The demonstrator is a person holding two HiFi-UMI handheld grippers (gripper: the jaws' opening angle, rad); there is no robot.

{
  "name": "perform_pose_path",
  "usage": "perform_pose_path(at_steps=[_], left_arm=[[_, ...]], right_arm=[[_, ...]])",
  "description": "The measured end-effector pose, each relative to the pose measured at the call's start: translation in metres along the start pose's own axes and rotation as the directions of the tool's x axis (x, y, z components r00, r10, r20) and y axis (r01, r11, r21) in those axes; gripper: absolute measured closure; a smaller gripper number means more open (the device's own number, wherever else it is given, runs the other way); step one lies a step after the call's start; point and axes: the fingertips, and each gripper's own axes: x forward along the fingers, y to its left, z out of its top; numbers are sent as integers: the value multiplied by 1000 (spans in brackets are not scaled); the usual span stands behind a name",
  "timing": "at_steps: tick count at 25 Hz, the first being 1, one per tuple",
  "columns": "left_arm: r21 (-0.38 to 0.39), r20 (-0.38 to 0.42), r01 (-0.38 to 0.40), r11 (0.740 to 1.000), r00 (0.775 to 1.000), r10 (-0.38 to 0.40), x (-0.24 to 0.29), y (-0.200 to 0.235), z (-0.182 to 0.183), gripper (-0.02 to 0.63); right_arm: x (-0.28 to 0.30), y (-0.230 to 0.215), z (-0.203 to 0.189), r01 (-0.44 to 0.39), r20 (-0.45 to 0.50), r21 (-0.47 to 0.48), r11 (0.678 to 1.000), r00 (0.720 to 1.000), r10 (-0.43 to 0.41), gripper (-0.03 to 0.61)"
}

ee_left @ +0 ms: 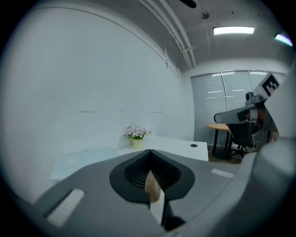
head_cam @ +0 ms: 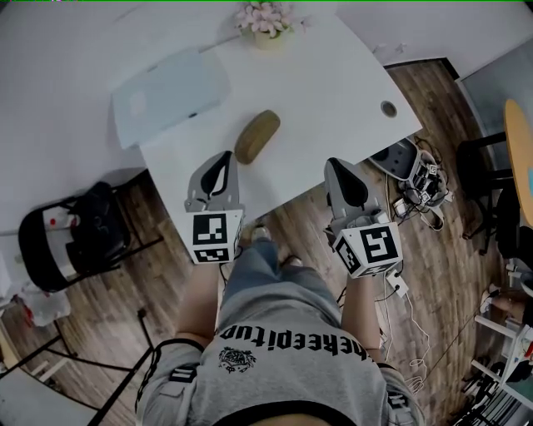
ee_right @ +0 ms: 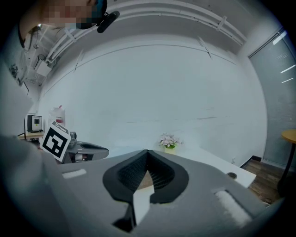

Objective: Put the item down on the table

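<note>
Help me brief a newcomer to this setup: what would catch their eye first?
The left gripper and right gripper hover in the foreground by the near edge of the white table, jaws shut and empty. Beyond the left one a brown oval case lies on the table; pink flowers stand at its far edge.

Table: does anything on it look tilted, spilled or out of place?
Nothing stands out. The brown case lies flat on the table, the flower pot stands upright at the far edge, and the pale sheet lies flat. Nothing is spilled.
</note>
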Motion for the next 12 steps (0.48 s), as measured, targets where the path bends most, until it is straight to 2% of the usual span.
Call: perform_pose_path(at_steps=[12], left_arm=[[-9,104,-28,1000,994,29,-42,-10,39,595]], right_arm=[[-14,10,12,-33,40,-20,999,999,33,577]])
